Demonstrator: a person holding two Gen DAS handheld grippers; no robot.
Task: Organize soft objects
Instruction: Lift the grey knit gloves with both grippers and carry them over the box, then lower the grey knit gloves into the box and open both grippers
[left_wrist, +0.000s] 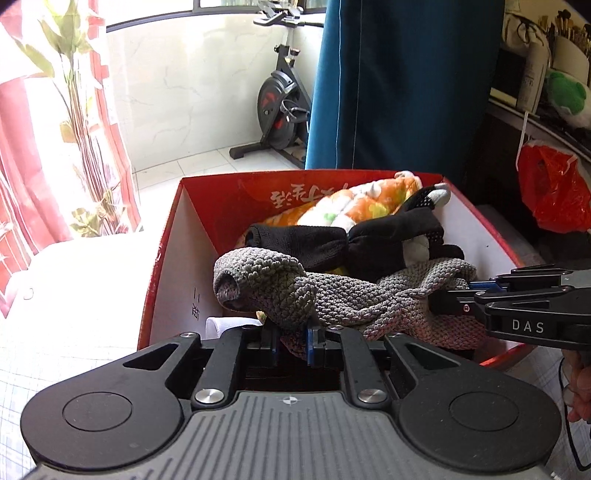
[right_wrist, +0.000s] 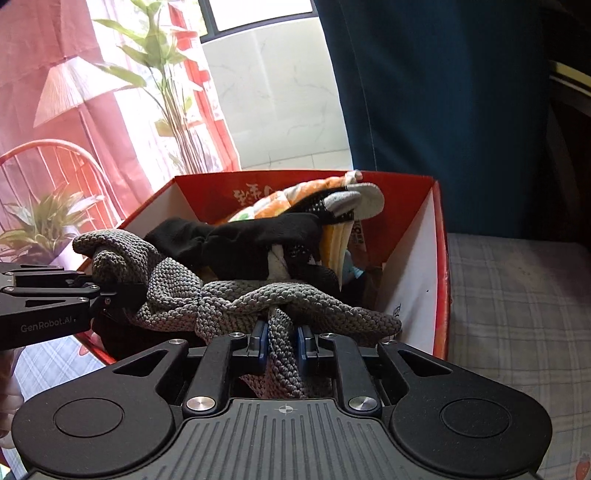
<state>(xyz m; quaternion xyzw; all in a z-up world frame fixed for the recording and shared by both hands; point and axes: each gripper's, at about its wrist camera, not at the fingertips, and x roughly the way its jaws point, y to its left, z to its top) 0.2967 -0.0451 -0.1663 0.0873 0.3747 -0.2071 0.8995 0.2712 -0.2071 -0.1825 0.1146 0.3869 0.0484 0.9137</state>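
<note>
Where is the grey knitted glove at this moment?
The grey knitted glove hangs over the near edge of the red box, stretched between left tongs and right tongs, before the black glove.

- The right gripper (left_wrist: 448, 295), seen from the left camera, has the white letters "DAS" on its black side.
- The left gripper (right_wrist: 122, 293), seen from the right camera, has "GenRobot.AI" in small pale letters on its black side.
- The red box (left_wrist: 162, 258) has yellow Chinese writing, upside down, on its far inside wall. It is hard to read.
- Its white inside wall has small dark Chinese signs too.
</note>
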